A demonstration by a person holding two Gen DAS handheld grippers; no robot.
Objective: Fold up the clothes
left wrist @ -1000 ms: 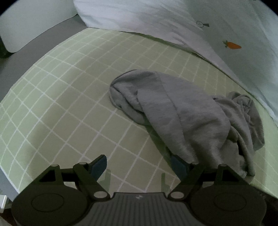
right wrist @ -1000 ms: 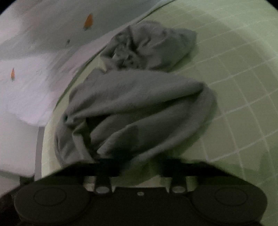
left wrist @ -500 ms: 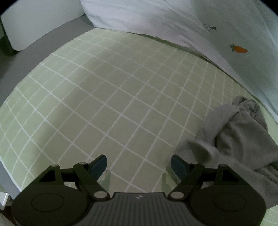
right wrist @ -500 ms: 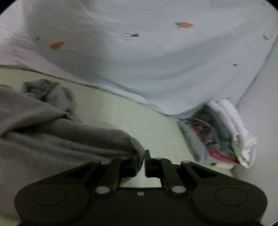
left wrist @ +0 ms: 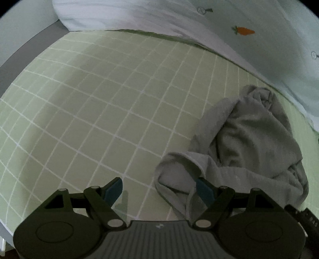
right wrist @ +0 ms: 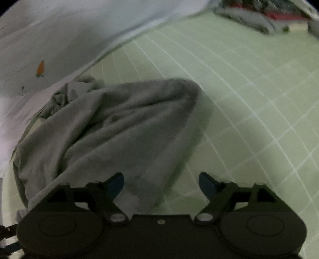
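A crumpled grey garment (left wrist: 249, 139) lies on the green checked sheet (left wrist: 99, 111), at the right of the left wrist view. Its hem loops down to my left gripper (left wrist: 159, 189), which is open, with the cloth edge against its right finger. In the right wrist view the same grey garment (right wrist: 119, 123) lies in a heap at the left and centre. My right gripper (right wrist: 161, 183) is open just above its near edge and holds nothing.
A white quilt with carrot prints (left wrist: 249, 31) lies bunched along the far side of the bed; it also shows in the right wrist view (right wrist: 49, 49). A pile of other clothes (right wrist: 263, 18) sits at the far right. Green sheet (right wrist: 259, 99) spreads right of the garment.
My right gripper was shut on the grey garment, pulled it toward the right, and has now opened and let it go. The garment now lies at the right of the left gripper.
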